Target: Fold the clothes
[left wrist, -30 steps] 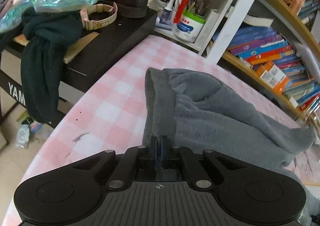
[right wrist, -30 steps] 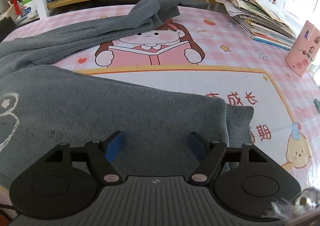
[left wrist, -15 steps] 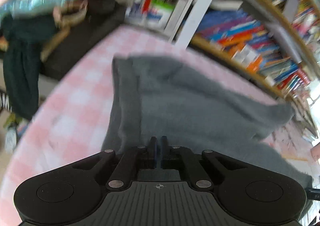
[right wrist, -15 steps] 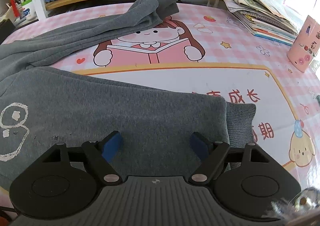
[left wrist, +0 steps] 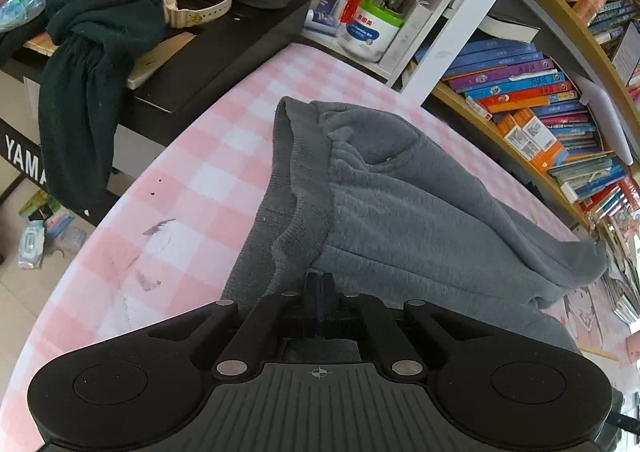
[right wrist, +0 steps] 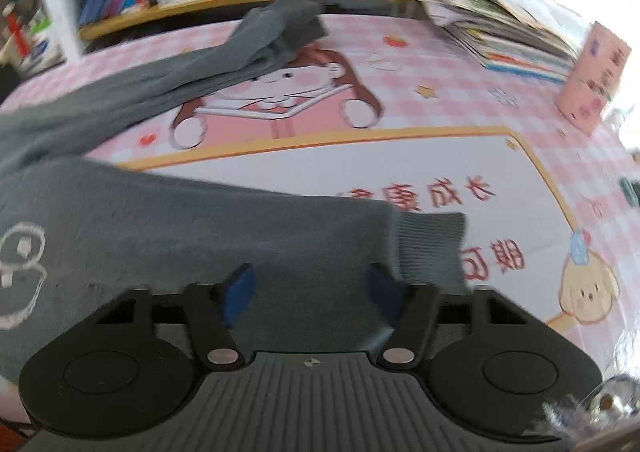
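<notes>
Grey sweatpants lie across a pink checked table mat. Their ribbed waistband is bunched and runs down into my left gripper, which is shut on the fabric. In the right wrist view one trouser leg lies flat with a white print at the left and a ribbed cuff at the right. My right gripper hovers open over this leg, its right finger close to the cuff. The other leg stretches to the back of the table, by the shelf.
A black keyboard stand draped with a dark green cloth borders the table's left edge. Bookshelves line the back. A stack of books and a pink cup sit at the right.
The left gripper swung right and back while gripping the waistband, which is now more bunched. The right gripper has shifted toward the cuff and is in motion, so its view is blurred.
</notes>
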Motion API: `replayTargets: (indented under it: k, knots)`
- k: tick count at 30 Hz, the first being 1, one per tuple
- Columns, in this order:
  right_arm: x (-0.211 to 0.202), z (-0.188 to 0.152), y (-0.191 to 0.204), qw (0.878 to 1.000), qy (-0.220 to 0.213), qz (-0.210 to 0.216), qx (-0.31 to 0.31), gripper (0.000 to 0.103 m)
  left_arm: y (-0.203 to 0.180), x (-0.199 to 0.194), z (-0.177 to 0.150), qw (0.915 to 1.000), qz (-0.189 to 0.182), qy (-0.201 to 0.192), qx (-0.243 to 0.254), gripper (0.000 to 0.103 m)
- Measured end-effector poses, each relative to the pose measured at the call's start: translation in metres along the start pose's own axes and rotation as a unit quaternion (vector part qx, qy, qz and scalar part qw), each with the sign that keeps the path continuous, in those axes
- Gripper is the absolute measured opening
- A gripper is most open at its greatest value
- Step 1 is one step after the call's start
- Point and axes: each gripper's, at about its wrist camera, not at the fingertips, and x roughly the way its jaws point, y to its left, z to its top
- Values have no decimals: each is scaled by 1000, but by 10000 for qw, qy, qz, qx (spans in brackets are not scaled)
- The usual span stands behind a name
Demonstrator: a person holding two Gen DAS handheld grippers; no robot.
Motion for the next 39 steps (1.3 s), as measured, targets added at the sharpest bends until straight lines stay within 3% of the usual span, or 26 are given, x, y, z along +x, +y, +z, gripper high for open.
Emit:
replayTargets:
  k: [2,4,6,13,22,25,27,29,35,39]
  knots:
    - [3,-1,-10,9998,87,-148,86,20,1,-1,0,10000,14,10,-5,2]
    - [5,-1,-20,9997,49,-139,215,15,0,-2,0,10000,55,22,13,2]
    - [6,0,-29,9993,17,-176,318,2,-1,-4,0,10000,76,43,32,2]
    - [10,4,-36,9989,11,-246,388,1,2,-7,-2,10000,33,43,-42,2]
    - [8,8,-35,9993,110,-138,319,1,6,-11,-4,9997,82,35,-220,2]
    - [5,14,-32,9997,74,-66,244,10,-1,-12,-3,9998,184,1,-78,2]
    - [0,22,-27,9999,-70,24,128,28,-10,-18,-5,9995,260,-149,69,4]
    - [-5,32,-22,9996,-277,83,-33,35,-18,-23,-6,9992,253,-284,126,8]
    - [-4,63,-16,9967,-541,467,-393,37,-51,-27,-12,9984,141,-488,236,10]
    - [3,78,-19,9931,-566,782,-659,40,-76,-20,-25,9989,171,-395,169,10]
